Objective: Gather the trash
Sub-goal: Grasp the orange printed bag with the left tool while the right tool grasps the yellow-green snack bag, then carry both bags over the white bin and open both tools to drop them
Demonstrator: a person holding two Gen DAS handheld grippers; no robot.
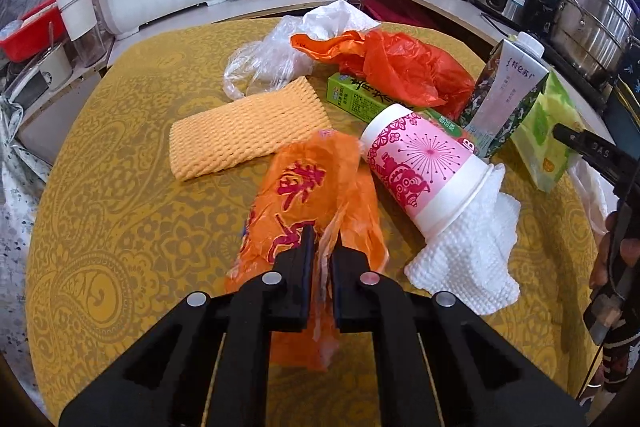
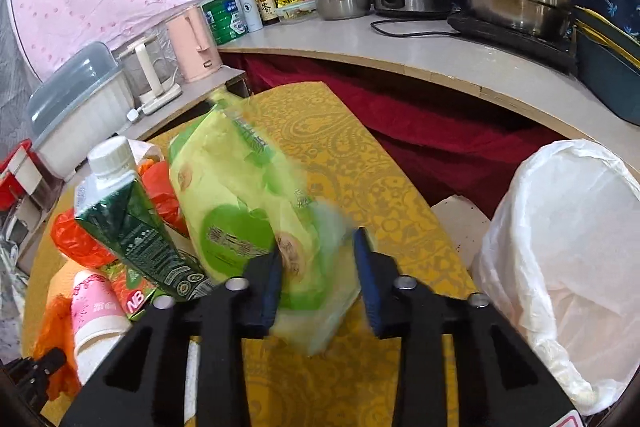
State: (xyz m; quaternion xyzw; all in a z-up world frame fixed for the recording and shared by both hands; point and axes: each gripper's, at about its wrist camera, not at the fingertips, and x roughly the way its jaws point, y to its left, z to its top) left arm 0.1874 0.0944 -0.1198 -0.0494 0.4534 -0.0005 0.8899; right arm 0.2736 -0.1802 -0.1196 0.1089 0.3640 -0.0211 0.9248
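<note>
- The left gripper [image 1: 323,247] has its jaws nearly shut on a fold of the orange printed plastic bag [image 1: 308,211], which lies flat on the near middle of the yellow patterned table [image 1: 112,163]; the film is pinched between the pads, and the bag has not left the cloth.
- The right gripper [image 2: 318,267] straddles the light green tissue pack [image 2: 248,211] near the table's right edge. Its left pad touches the pack, but a gap shows beside the right pad, and the pack is blurred, so a firm hold cannot be confirmed.
- The white-lined trash bin [image 2: 560,247] stands just off the table's right side. Only part of its inside shows, and no collected trash can be made out there.
- Still on the table: the yellow foam fruit net [image 1: 248,131] left of centre, a clear plastic bag [image 1: 264,63] and a red plastic bag [image 1: 400,67] at the far side, a green drink box [image 1: 356,99] under the red one, a pink paper cup [image 1: 424,167] on its side over a white paper towel [image 1: 468,263], and a dark green milk carton [image 1: 508,95] upright at the right.
- Judging by this pile, the collecting is at an early stage: two items are being taken up, and nearly everything remains to go to the bin.
</note>
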